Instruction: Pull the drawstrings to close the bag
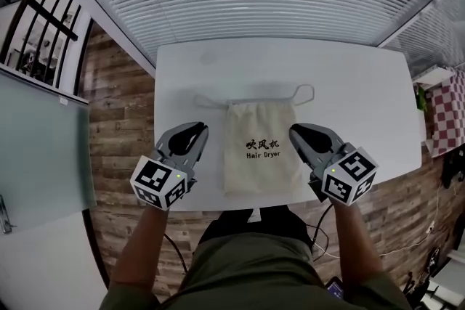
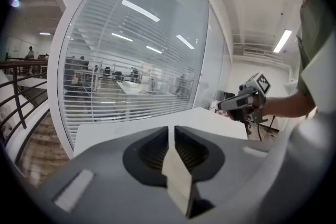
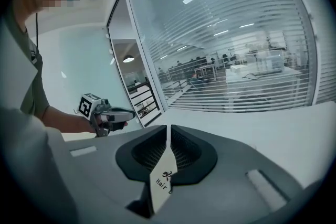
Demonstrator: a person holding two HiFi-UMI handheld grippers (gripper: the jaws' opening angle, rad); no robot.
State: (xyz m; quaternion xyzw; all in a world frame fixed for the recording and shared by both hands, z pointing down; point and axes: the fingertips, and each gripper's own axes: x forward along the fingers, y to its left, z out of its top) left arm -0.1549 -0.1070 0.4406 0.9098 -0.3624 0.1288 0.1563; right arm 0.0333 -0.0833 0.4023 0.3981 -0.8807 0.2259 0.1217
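fig. bag (image 1: pixel 261 145) of pale cloth, printed "hair dryer", lies flat at the middle of the white table (image 1: pixel 363 83), mouth at the far edge. one cord loop (image 1: pixel 211 103) trails from the mouth to the left and another (image 1: pixel 311 89) to the right, both slack on the table. left tool (image 1: pixel 196 130) hovers just beside the bag's left edge and right tool (image 1: pixel 296 130) just beside its right edge; each has its jaws together and holds nothing. judged handling: the bag looks light, soft and limp, so it is likely to slide or bunch if pulled from one side only. the cords look thin and lie flat, calling for a low pinch at each loop's outer end, then opposed outward pulls. the mouth appears not yet drawn.
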